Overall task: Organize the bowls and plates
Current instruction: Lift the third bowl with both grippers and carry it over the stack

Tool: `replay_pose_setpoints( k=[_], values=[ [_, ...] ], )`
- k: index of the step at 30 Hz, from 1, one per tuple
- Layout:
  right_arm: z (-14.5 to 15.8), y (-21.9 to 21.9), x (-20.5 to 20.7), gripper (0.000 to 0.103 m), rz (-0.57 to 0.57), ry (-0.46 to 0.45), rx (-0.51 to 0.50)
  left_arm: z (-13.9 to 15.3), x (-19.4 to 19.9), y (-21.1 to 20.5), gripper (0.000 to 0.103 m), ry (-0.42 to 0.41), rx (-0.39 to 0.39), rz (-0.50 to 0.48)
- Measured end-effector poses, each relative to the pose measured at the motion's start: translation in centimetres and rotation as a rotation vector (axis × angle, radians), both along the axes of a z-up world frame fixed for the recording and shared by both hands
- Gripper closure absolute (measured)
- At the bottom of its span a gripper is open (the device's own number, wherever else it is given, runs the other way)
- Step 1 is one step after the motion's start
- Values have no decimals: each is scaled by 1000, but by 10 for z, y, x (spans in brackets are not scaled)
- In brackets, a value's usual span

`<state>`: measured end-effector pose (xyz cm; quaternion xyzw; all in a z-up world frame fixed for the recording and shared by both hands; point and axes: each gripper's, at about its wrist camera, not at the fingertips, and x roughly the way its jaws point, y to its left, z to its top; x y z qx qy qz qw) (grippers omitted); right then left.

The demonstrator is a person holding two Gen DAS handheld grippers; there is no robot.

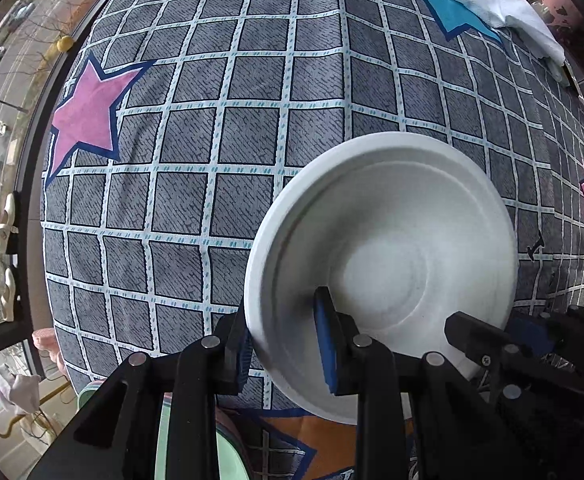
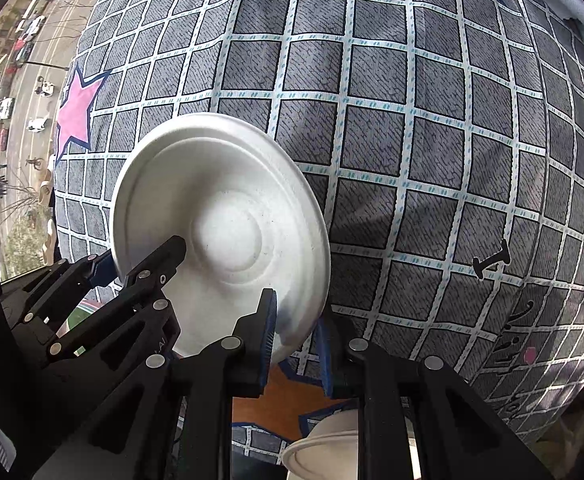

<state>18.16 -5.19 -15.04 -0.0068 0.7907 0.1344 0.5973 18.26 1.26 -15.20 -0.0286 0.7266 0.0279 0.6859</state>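
Note:
A white disposable bowl (image 1: pixel 387 248) hangs tilted above the checked tablecloth, held by both grippers at once. In the left wrist view my left gripper (image 1: pixel 286 344) is shut on the bowl's near left rim, one blue pad inside and one outside. The right gripper (image 1: pixel 499 328) grips the rim at the lower right. In the right wrist view the same bowl (image 2: pixel 228 216) shows its inside. My right gripper (image 2: pixel 295 340) is shut on its lower right rim, and the left gripper (image 2: pixel 140 258) clamps the rim on the left.
The grey checked tablecloth (image 1: pixel 252 120) with pink, blue and orange stars covers the table. A crumpled white cloth (image 1: pixel 503 4) lies at the far right. A mint green plate (image 1: pixel 196 440) sits below my left gripper and another white bowl (image 2: pixel 323 452) below my right. A window runs along the left.

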Motion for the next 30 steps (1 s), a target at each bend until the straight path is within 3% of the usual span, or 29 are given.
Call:
replay_pose_setpoints(
  k=[10, 18, 30],
  values=[
    [31, -22, -40, 82, 1, -63, 16, 29, -21, -2, 73, -58, 4, -8],
    [51, -29, -30, 82, -17, -111, 25, 68, -52, -8, 69, -118, -5, -34],
    [86, -50, -69, 82, -87, -181, -10, 91, -81, -22, 69, -177, -43, -107]
  ],
)
